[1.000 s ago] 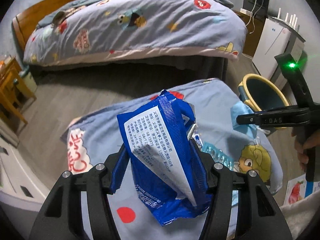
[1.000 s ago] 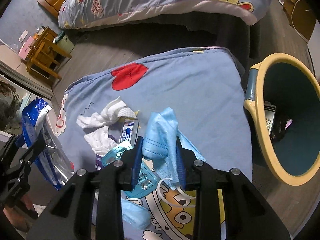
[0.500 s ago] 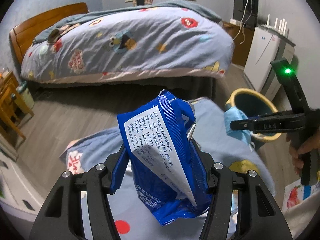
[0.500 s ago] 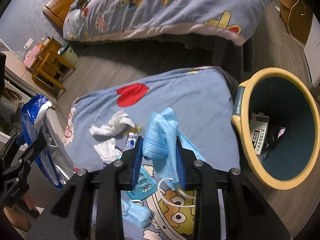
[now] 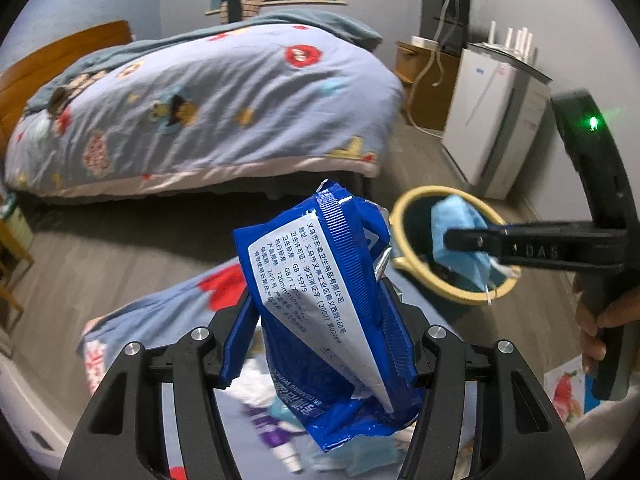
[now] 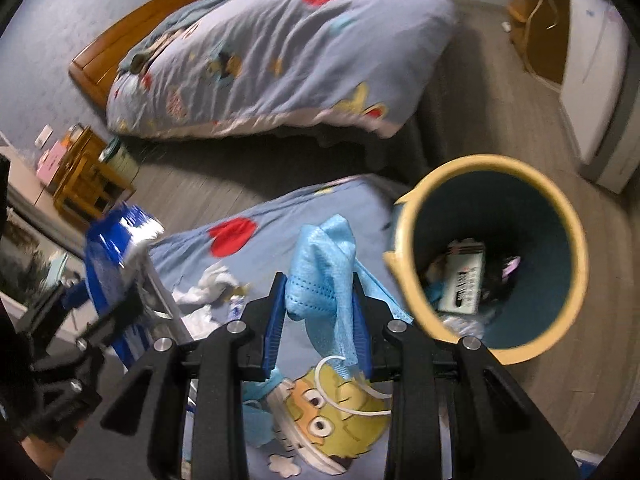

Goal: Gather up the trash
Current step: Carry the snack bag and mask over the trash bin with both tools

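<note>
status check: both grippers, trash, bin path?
Left gripper shut on blue wipes packet. Right gripper shut on face mask, near trash bin. Nothing blocking the bin.

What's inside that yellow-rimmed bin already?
In the bin lies a white box with black print, some dark scraps beside it and something pale at the near wall. The near rim hides the rest of the bottom.

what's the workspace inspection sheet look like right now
surface: blue cartoon-print cloth spread on grey wood floor
job's things: blue plastic wipes packet and light blue face mask both held; yellow-rimmed round bin already holds a white box
clutter: crumpled white tissues on the cloth
grippers: left gripper shut on packet; right gripper shut on mask, beside bin
cables: white cord hanging by cabinet
surroundings: bed with blue quilt
</note>
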`<state>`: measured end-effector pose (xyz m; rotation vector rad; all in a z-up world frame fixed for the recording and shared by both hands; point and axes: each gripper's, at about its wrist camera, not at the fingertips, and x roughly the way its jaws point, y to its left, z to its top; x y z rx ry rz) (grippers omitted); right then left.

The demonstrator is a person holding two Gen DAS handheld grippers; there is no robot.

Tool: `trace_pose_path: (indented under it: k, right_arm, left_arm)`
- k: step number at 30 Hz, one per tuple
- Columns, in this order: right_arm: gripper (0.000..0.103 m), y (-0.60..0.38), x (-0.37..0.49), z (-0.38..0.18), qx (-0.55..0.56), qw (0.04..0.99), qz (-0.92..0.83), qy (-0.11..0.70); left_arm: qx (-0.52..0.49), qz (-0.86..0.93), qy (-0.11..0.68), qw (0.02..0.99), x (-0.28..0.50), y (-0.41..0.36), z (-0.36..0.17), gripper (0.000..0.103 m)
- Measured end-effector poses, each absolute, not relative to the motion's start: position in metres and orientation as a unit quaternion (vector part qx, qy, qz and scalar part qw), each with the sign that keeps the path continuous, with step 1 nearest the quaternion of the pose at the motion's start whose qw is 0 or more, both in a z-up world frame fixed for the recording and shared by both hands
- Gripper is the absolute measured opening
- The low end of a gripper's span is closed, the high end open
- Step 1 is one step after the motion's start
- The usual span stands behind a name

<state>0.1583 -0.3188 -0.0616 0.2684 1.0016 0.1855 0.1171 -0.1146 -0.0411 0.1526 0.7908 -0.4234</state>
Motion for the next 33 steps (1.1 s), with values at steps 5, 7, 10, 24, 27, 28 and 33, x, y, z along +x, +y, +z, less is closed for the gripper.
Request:
trace_pose_path:
  k: [5, 7, 10, 24, 27, 28, 33]
  right_arm:
    - [0.030, -0.349, 0.161, -0.067, 0.121, 0.871, 0.047, 0.473]
    - [0.030, -0.367, 0.165, -0.069, 0.126, 0.873, 0.027, 0.470]
    - [0.030, -0.392, 0.169, -0.075, 0.128, 0.875, -0.002, 0.468]
    - [0.031, -0.495, 0.161, -0.110, 0.252, 0.848, -0.064, 0.462]
    - [0.031, -0.512, 0.158, -0.121, 0.282, 0.840, -0.073, 0.458]
    - [0.031, -0.517, 0.157, -0.126, 0.296, 0.836, -0.075, 0.455]
    - [0.032, -0.535, 0.154, -0.147, 0.334, 0.824, -0.083, 0.451]
  left_arm:
    - [0.082, -0.225, 0.400, 0.884, 0.115, -0.140, -0.056, 0.060]
    - [0.074, -0.227, 0.416, 0.877, 0.118, -0.146, -0.065, 0.060]
    - [0.087, -0.226, 0.427, 0.871, 0.122, -0.159, -0.074, 0.060]
    - [0.094, -0.264, 0.437, 0.855, 0.156, -0.257, -0.087, 0.061]
    - [0.103, -0.269, 0.442, 0.850, 0.166, -0.281, -0.095, 0.062]
    - [0.108, -0.269, 0.440, 0.850, 0.169, -0.286, -0.096, 0.062]
    - [0.118, -0.277, 0.433, 0.850, 0.185, -0.312, -0.103, 0.062]
